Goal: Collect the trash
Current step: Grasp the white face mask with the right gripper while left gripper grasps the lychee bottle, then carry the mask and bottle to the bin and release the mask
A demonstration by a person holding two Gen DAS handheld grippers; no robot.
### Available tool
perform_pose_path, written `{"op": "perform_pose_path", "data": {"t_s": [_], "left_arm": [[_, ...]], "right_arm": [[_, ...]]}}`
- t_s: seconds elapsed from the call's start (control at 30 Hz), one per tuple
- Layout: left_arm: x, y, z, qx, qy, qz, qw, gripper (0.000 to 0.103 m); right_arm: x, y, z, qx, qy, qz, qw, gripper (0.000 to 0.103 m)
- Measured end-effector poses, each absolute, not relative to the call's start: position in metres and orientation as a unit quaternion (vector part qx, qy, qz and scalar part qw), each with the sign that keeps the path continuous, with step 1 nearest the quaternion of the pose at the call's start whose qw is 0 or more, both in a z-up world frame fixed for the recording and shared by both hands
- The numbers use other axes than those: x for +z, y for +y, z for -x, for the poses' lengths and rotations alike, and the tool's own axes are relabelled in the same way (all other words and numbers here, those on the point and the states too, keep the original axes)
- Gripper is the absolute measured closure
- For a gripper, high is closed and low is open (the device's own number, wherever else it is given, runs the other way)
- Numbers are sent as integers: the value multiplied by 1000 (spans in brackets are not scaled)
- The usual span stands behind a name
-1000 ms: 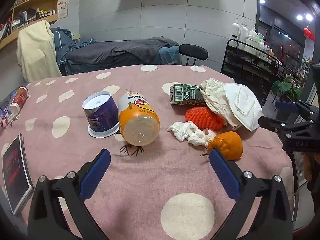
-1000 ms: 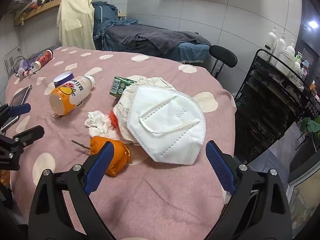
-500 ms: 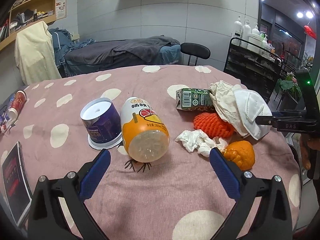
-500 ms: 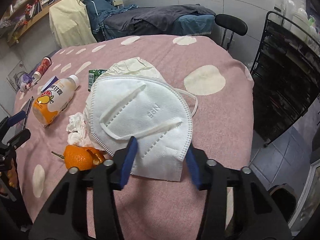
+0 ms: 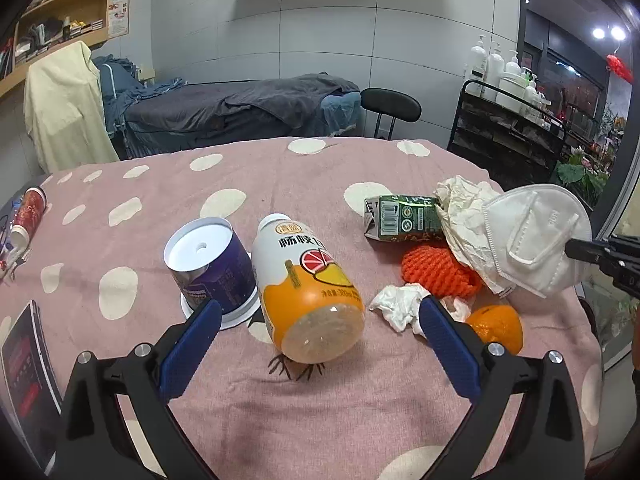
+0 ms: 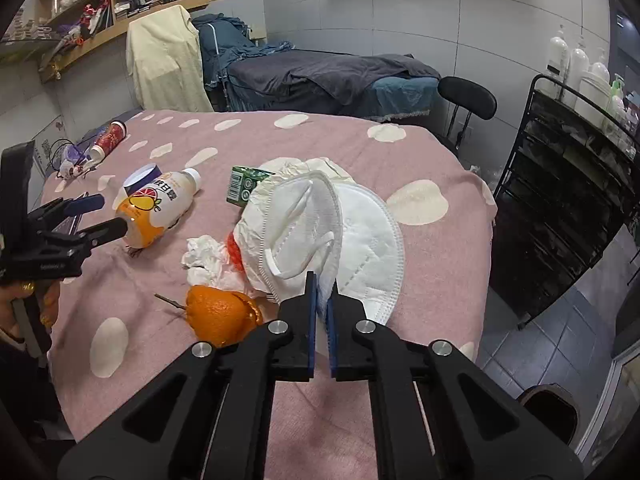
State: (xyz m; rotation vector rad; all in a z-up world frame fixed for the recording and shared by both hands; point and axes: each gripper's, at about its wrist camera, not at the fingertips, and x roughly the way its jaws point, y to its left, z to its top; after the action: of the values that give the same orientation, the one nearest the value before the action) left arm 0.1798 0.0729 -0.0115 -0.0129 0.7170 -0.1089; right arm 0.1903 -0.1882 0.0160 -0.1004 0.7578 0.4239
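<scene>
Both tongs changed: right tongs [image 6: 321, 288] now clamped on lifted mask [image 6: 320, 236], left tongs [image 5: 320, 314] apart, nearer bottle [image 5: 306, 284].

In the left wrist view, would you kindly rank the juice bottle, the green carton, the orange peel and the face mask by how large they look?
1. juice bottle, though it lies nearest the camera
2. face mask
3. green carton
4. orange peel, partly hidden by the left gripper

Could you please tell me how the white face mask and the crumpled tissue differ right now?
The face mask is pinched at its edge by the right tool; the tissue lies untouched on the tablecloth. The mask is large and shaped, with straps; the tissue is a small crumpled wad. Both are white trash.
</scene>
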Motion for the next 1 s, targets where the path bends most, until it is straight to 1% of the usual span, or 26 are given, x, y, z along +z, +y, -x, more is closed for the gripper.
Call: {"op": "perform_pose_path", "data": {"t_s": [0.13, 0.23, 0.4, 0.43, 0.5, 0.57, 0.63, 0.77, 1.0], "left_arm": [[-9, 74, -202, -67, 368, 5, 927, 6], [-19, 70, -224, -61, 404, -7, 913, 9], [-40, 71, -257, -46, 455, -4, 889, 23], [-45, 72, -262, -40, 465, -1, 885, 27], [-50, 74, -267, -32, 473, 8, 880, 32], [-52, 77, -268, -32, 474, 18, 880, 40], [-53, 80, -266, -32, 475, 30, 879, 42], [-51, 79, -258, -29, 466, 28, 884, 43], [-30, 81, -221, -38, 414, 66, 907, 43]], "right_arm": [[22, -185, -178, 210, 350, 54, 911, 99], [24, -184, -172, 210, 345, 56, 913, 99], [26, -187, -162, 210, 333, 61, 917, 100], [26, -188, -161, 210, 332, 60, 918, 100], [25, -190, -159, 210, 332, 57, 918, 100], [22, -192, -158, 209, 333, 56, 918, 100], [21, -191, -157, 209, 333, 53, 918, 100], [19, -194, -154, 210, 330, 46, 919, 100], [25, -197, -146, 210, 317, 33, 924, 100]]}}
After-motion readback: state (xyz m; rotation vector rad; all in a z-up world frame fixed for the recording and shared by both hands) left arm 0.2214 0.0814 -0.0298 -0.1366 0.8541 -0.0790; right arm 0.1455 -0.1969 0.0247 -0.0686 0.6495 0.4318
